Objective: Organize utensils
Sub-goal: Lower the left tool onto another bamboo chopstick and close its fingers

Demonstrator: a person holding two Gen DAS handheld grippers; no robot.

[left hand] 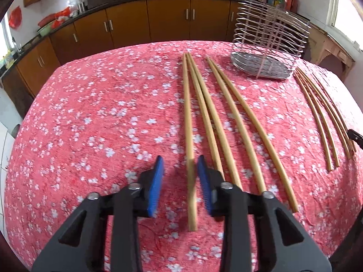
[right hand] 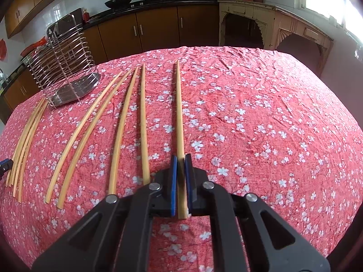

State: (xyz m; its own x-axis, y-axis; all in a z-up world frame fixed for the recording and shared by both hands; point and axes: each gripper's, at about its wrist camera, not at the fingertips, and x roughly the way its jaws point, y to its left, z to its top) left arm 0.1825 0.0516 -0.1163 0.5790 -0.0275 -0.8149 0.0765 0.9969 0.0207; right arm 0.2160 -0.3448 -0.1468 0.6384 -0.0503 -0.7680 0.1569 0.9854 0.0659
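Several pale wooden chopsticks lie side by side on a red flowered tablecloth (left hand: 90,124). My left gripper (left hand: 180,161) is open and straddles the leftmost chopstick (left hand: 187,113) near its thick end. That chopstick sits close to the right blue pad (left hand: 204,181), with a clear gap to the left pad. My right gripper (right hand: 180,157) is shut on the thick end of the rightmost chopstick (right hand: 179,113), whose tip points away over the cloth. A wire utensil holder (left hand: 270,40) (right hand: 63,68) stands upright at the far side of the table.
More chopsticks (left hand: 226,124) lie right of the left gripper, and another bunch (left hand: 322,117) lies beyond the holder. In the right wrist view, loose ones (right hand: 127,124) and a bunch (right hand: 25,140) lie to the left. Brown cabinets (left hand: 158,18) stand behind the table.
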